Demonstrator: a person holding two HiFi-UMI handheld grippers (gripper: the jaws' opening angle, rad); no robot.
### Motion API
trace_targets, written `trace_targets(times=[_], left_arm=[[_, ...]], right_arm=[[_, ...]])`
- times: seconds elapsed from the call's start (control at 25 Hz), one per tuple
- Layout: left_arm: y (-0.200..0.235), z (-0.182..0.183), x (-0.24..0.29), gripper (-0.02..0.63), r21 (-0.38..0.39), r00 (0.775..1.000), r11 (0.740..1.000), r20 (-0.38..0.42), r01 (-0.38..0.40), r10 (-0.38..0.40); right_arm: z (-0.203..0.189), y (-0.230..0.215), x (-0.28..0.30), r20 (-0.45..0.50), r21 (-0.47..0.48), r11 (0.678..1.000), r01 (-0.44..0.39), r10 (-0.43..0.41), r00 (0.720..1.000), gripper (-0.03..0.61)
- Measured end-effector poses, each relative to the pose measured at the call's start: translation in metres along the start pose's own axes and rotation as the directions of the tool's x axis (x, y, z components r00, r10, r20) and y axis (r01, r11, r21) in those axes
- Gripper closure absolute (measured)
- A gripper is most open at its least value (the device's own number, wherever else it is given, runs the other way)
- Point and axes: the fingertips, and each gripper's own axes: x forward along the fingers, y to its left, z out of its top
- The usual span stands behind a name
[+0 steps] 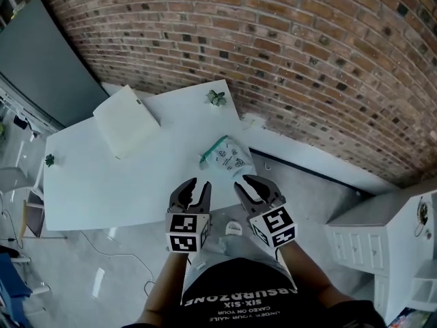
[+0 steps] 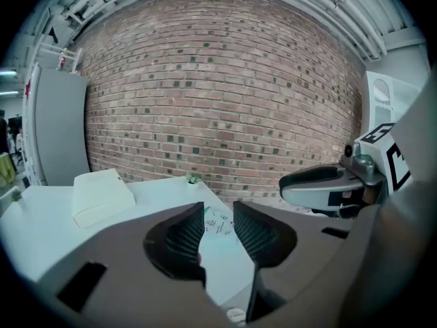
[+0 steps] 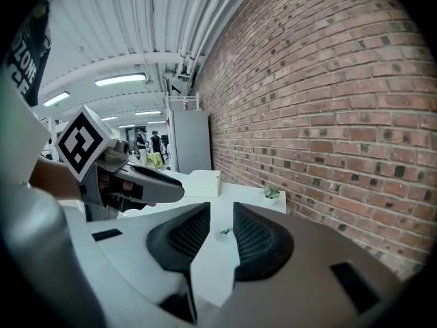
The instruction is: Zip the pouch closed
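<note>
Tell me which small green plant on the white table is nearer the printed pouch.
The small green plant by the brick wall; the other plant sits at the table's left edge.

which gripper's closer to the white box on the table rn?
Left. The left gripper sits at the table's near edge, down and right of the white box. The right gripper is farther right, below the pouch.

On the smooth, faintly shiny white counter we see a pouch of thin, clear-looking plastic and a matt cream box. Behind the counter, the brick wall is rough and matt. Over the counter's near edge, the left hand-held gripper and right hand-held gripper show matt dark plastic, ribbed inside the jaws.
</note>
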Motion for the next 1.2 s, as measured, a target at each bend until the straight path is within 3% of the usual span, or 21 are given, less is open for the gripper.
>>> trace_targets(times=[0.52, 1.2], left_arm=[[0.022, -0.023, 0.018, 0.499, -0.049, 0.997, 0.998, -0.067, -0.049, 0.046], [0.070, -0.053, 0.084, 0.499, -0.044, 0.969, 0.998, -0.241, 0.049, -0.058]], right_arm=[[-0.008, -0.020, 0.028, -0.056, -0.104, 0.993, -0.053, 0.047, 0.997, 0.496], [-0.004, -0.033, 0.101, -0.177, -0.144, 0.985, -0.093, 0.067, 0.982, 0.495]])
